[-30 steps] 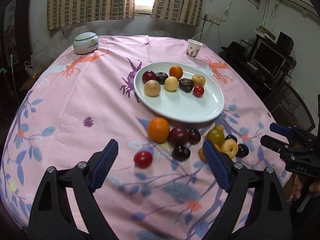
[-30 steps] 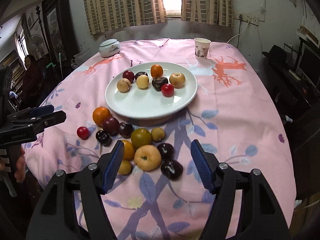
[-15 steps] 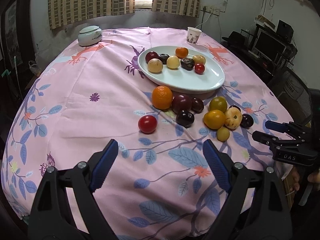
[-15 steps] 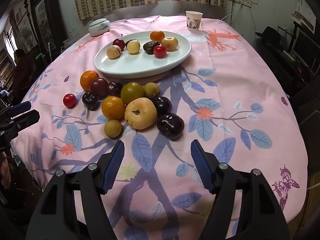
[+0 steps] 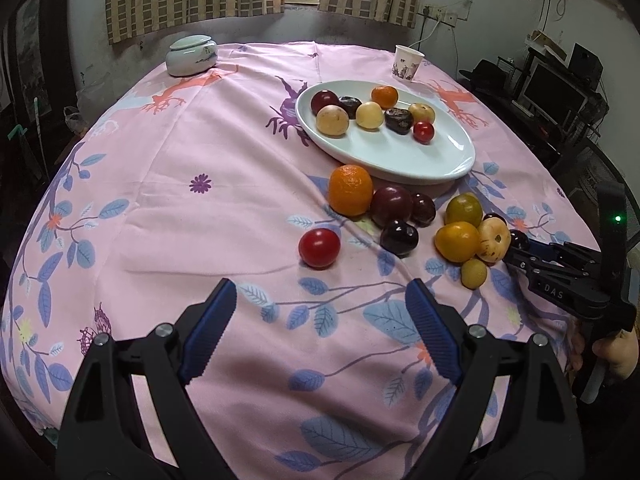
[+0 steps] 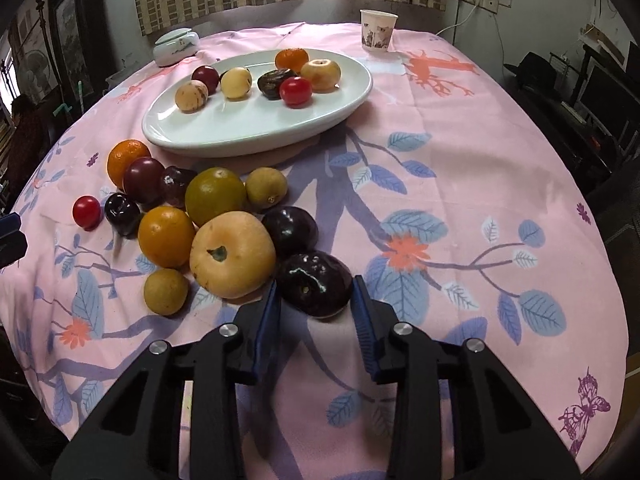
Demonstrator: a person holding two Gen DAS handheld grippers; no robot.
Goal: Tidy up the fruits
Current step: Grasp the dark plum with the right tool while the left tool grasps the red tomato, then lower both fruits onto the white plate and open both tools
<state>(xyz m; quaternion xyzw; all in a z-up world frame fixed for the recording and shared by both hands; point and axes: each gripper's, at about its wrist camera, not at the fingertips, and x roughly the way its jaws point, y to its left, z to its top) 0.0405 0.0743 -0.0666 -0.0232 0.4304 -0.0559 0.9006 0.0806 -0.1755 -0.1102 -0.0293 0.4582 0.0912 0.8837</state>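
A white oval plate (image 5: pixel 400 160) (image 6: pixel 240 128) holds several fruits. More fruit lies loose on the pink cloth in front of it: an orange (image 5: pixel 351 190), a red tomato (image 5: pixel 319 248) (image 6: pixel 86 211), dark plums and a big yellow apple (image 6: pixel 232 254). My right gripper (image 6: pixel 315 292) is closing, its blue pads on both sides of the nearest dark plum (image 6: pixel 314 282), which rests on the cloth. In the left wrist view the right gripper (image 5: pixel 520 250) reaches into the pile from the right. My left gripper (image 5: pixel 320 288) stands open and empty just short of the red tomato.
A lidded ceramic jar (image 5: pixel 191 55) stands at the far left of the table and a paper cup (image 5: pixel 408 62) (image 6: pixel 378 30) at the far side. The table edge falls off close below both grippers. Desks with monitors (image 5: pixel 554 90) stand to the right.
Both grippers have sunk and come closer to the cloth. The right gripper's jaws, wide before, have closed in around the dark plum. The left jaws stay wide.
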